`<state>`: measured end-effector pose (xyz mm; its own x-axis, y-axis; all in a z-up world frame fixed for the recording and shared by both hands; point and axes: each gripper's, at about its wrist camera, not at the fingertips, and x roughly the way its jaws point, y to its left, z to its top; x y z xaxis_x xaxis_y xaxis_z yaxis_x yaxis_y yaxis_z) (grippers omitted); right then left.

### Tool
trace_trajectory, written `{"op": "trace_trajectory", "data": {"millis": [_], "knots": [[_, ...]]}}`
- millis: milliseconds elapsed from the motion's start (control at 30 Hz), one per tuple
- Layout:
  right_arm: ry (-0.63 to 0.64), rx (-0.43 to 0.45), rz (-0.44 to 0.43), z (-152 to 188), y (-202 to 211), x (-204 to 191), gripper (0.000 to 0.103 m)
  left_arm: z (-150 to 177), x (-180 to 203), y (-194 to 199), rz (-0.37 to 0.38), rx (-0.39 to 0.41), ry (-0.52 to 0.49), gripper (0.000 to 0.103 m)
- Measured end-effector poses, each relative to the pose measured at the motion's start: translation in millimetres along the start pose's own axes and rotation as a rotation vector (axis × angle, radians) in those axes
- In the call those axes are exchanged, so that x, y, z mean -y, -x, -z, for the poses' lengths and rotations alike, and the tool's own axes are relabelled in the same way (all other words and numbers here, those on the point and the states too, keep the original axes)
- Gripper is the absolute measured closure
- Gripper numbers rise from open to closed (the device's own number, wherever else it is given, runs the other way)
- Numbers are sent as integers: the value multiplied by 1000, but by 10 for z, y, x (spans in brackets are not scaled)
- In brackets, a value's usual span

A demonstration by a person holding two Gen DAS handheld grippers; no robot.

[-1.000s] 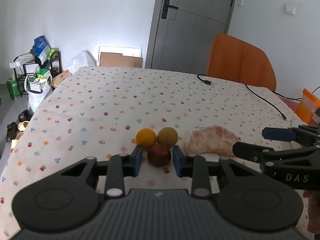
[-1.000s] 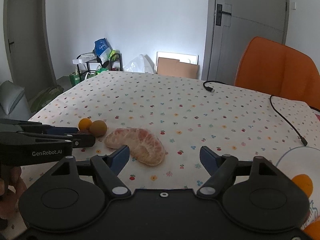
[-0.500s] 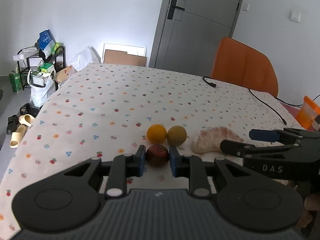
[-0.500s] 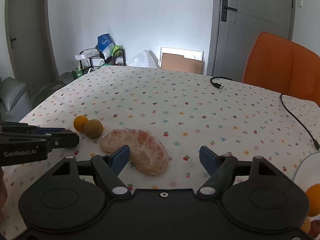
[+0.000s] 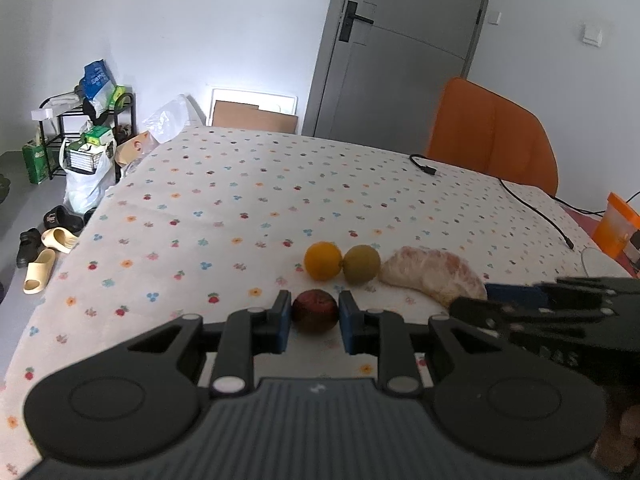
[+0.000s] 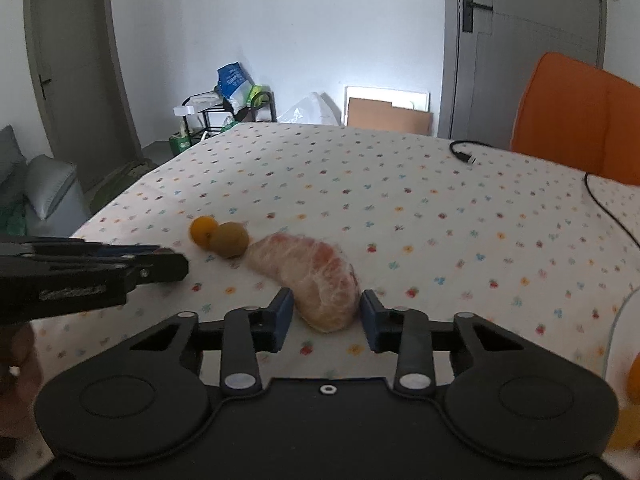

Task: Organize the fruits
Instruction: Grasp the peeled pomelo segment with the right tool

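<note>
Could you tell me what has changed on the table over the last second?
The right tool has just been closing around the peeled pomelo piece; whether its pads press yet is unclear. The left tool closed onto the dark red fruit. The orange and the brownish-green fruit stayed put.

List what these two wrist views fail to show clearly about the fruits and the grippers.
- Dark red fruit: absent from the right wrist view, hidden behind the left gripper, which is shut on it.
- Peeled pomelo piece: the right gripper has just been closing around it; whether the pads touch cannot be told.
- Plate and orange fruit: cut off by the right wrist frame's edge, blurred.
- Left gripper's lettering: blurred in the right wrist view.
</note>
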<state>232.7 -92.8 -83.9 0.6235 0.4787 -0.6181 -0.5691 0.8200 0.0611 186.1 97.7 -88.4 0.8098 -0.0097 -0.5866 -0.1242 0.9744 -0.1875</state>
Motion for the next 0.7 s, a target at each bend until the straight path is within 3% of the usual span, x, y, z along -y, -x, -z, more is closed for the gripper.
{"op": "trace_trajectory", "data": {"millis": [133, 233, 700], "knots": [[17, -3, 8, 46, 38, -51, 68, 14, -51, 27, -3, 4, 12, 79], [15, 4, 50, 9, -12, -38, 59, 6, -69, 31, -6, 7, 19, 79], [49, 10, 47, -151, -267, -103, 56, 11, -112, 38, -16, 12, 15, 79]]}}
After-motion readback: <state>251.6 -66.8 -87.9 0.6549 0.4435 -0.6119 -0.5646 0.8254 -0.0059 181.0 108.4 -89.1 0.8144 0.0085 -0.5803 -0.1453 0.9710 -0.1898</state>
